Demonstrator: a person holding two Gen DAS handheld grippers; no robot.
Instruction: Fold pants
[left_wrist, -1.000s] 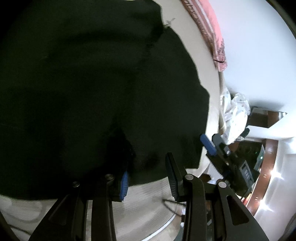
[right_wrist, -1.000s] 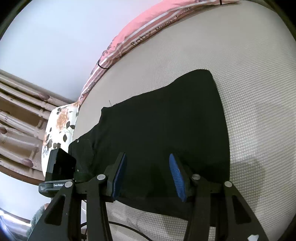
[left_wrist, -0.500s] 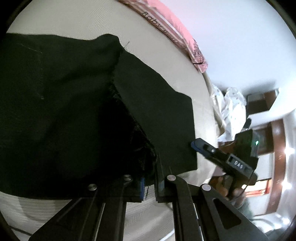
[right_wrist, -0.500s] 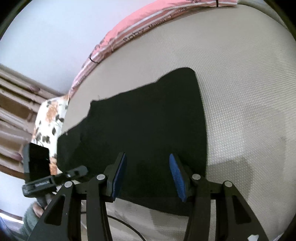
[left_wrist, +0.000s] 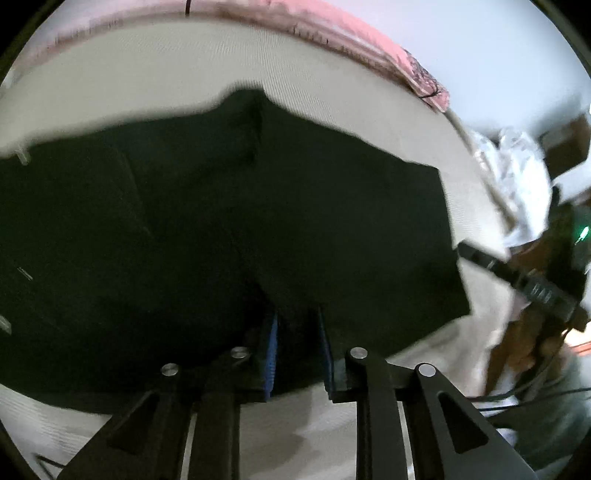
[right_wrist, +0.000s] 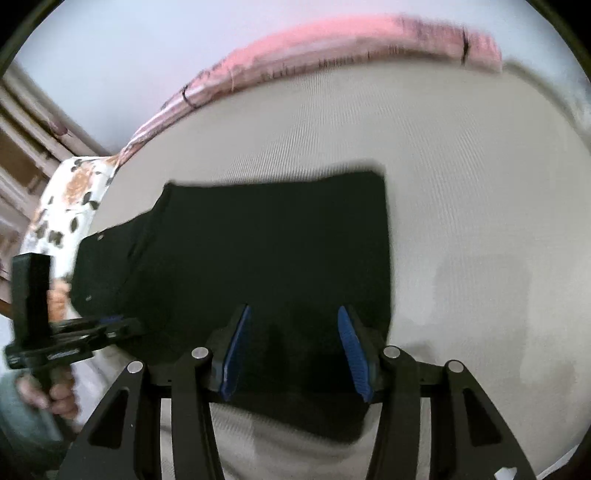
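- Left wrist view: the left gripper (left_wrist: 297, 350) has its two blue-padded fingers (left_wrist: 272, 354) drawn close, a narrow gap between them, over the near hem of the black pants (left_wrist: 229, 221); dark cloth fills the gap, but whether it is truly pinched cannot be told through the blur.
- Ahead of that gripper, the pants lie spread on the beige bed (left_wrist: 147, 81), a raised seam or fold line running away from the fingers toward the far edge.
- Off to its right, the other handheld tool shows at the edge of the bed, gripped by a hand (left_wrist: 517, 332).
- Right wrist view: the right gripper (right_wrist: 293, 350) stands wide open, fingers straddling the near edge of the pants (right_wrist: 258, 251) and holding nothing.
- Beyond it, the garment lies flat as a dark block; past that runs the pink striped bolster (right_wrist: 332, 40) along the far side of the bed (right_wrist: 480, 184), with a floral pillow (right_wrist: 66, 206) to the gripper's left.
- Risk, as judged: if the left gripper has caught only one layer, a lift would drag that layer alone and skew the fold; with the right gripper not yet closed, a one-sided pull could bunch the cloth.
- Count: one pair of pants, two grippers, one bolster, one floral pillow, one bed.
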